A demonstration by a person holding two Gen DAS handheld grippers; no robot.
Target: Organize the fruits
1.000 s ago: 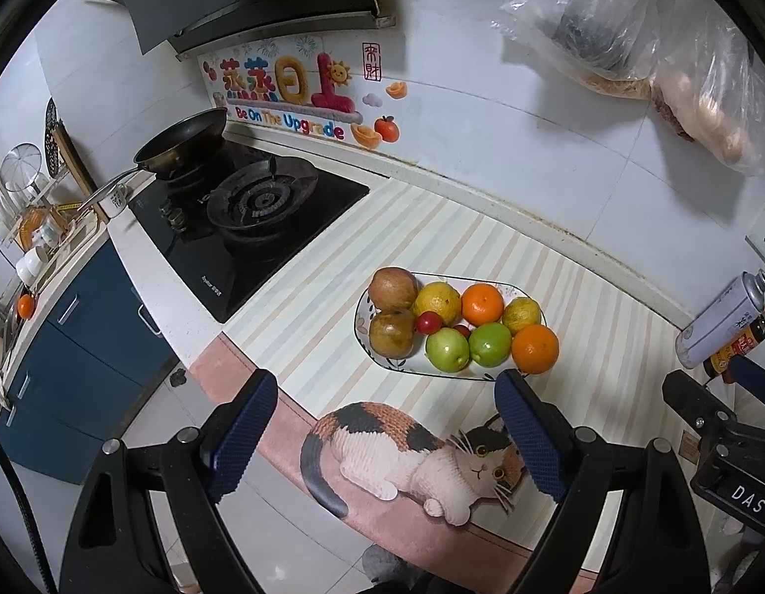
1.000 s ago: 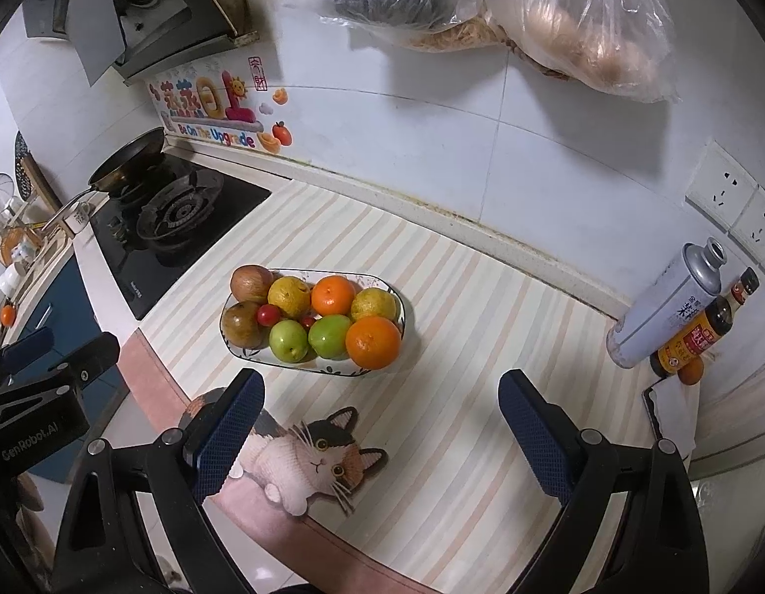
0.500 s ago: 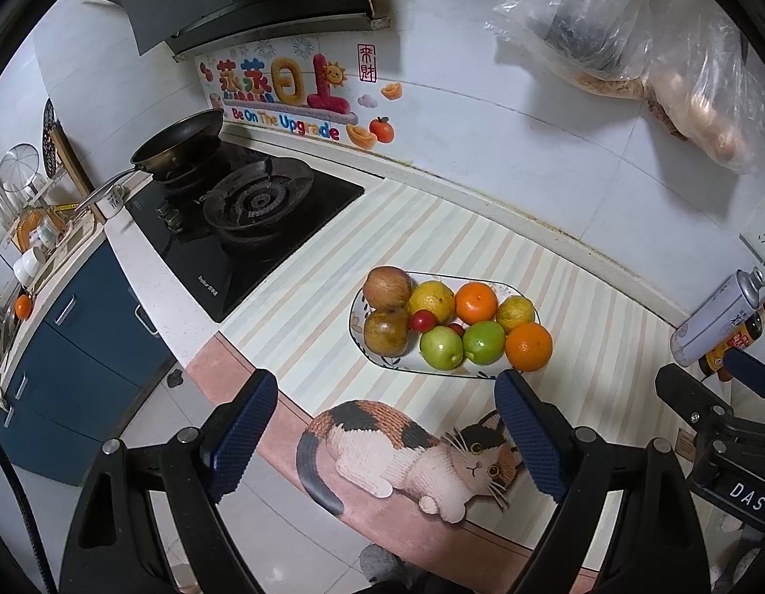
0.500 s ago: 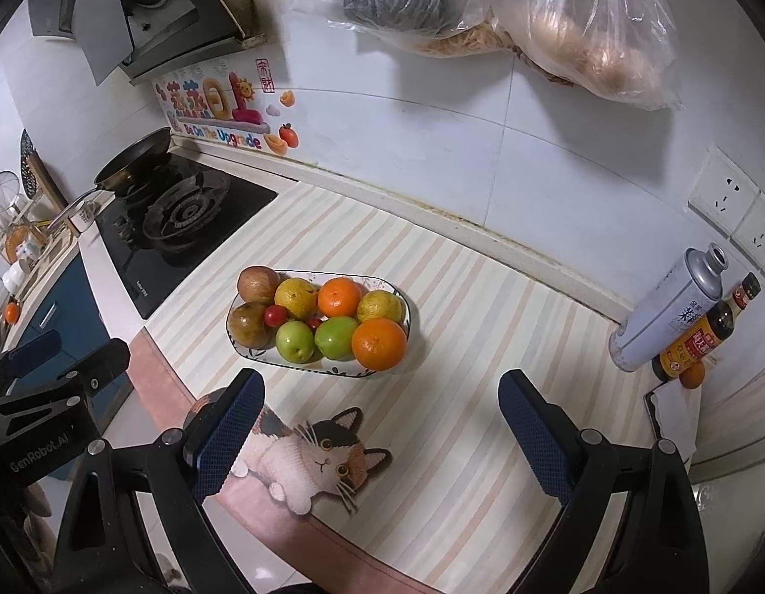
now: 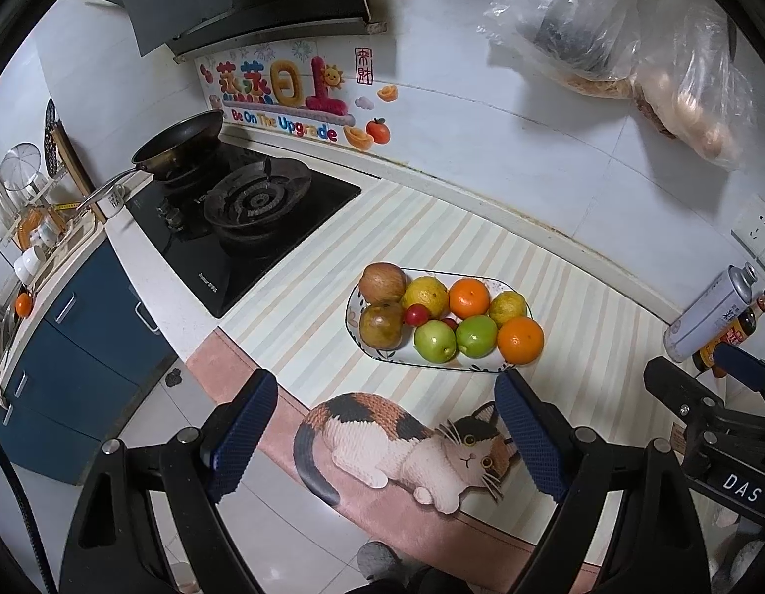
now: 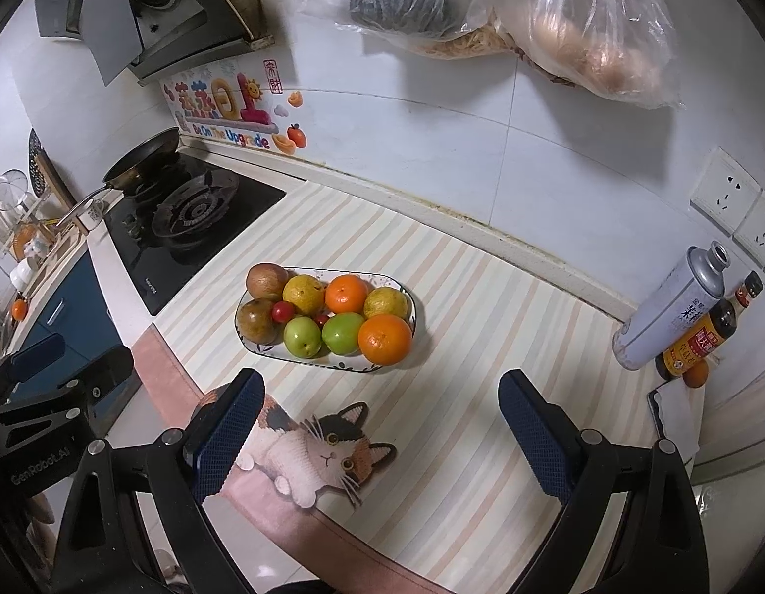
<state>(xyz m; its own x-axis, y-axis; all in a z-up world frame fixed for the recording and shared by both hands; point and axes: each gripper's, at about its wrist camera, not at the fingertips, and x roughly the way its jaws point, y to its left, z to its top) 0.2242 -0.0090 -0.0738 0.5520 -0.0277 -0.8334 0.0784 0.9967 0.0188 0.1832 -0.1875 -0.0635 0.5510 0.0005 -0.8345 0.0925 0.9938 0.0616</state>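
A white oval fruit plate (image 5: 355,317) (image 6: 416,308) stands on the striped counter mat. It holds two oranges (image 5: 520,340) (image 6: 385,339), two green apples (image 5: 435,341) (image 6: 302,336), two yellow citrus fruits (image 5: 424,293), two brown fruits (image 5: 381,324) and small red fruits (image 5: 416,315). My left gripper (image 5: 384,425) is open and empty, above the counter's front edge, short of the plate. My right gripper (image 6: 377,420) is open and empty, nearer than the plate and to its right.
A gas stove (image 5: 243,218) with a frying pan (image 5: 179,141) lies left of the plate. A metal can (image 6: 672,304) and a sauce bottle (image 6: 704,336) stand at the right. Plastic bags (image 6: 506,15) hang on the tiled wall. A cat picture (image 5: 407,445) marks the mat's front.
Both grippers have drifted slightly; the plate sits a little lower in the right wrist view. Both stay open and empty. The fruits have not moved.
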